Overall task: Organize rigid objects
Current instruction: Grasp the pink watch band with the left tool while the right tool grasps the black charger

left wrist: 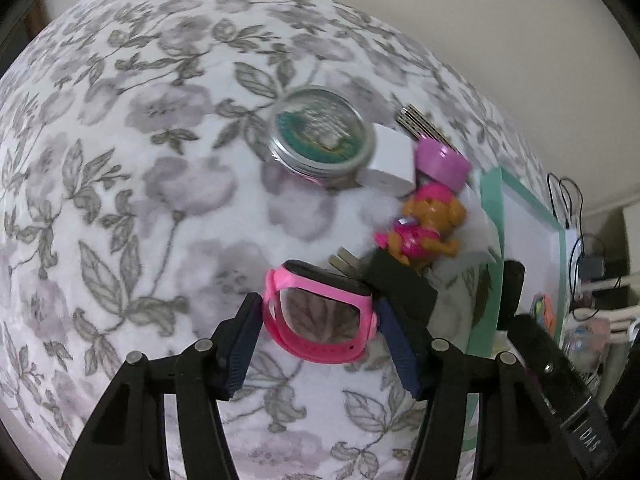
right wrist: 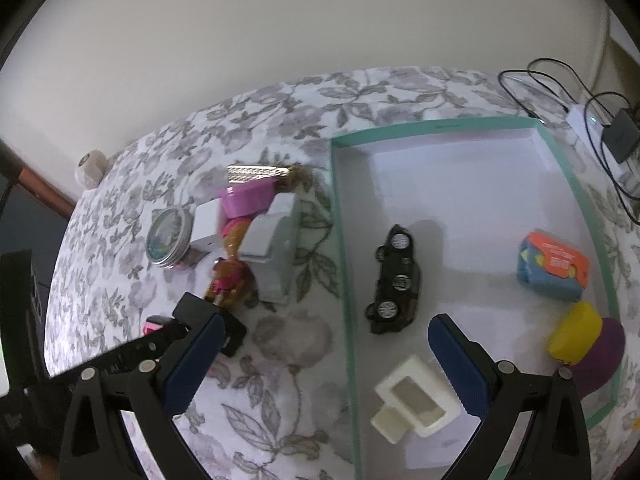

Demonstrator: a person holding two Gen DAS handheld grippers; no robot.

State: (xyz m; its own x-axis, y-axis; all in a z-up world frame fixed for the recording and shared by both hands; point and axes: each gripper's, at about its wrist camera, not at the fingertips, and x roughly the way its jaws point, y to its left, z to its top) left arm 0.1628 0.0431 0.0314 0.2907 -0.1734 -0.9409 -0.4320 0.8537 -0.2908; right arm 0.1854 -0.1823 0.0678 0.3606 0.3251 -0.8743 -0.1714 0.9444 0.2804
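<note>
Left gripper: we are seeing it pinching a glossy pink watch, looped strap.
Right gripper: spread, empty.
Round tin: at 12 o'clock.

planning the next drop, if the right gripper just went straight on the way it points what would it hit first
Most likely the white floor of the teal-rimmed box: the right gripper, jaws open, points down near its left wall, between the black toy car and the white rectangular frame piece. Depth is unclear, so it might clip the wall instead.
</note>
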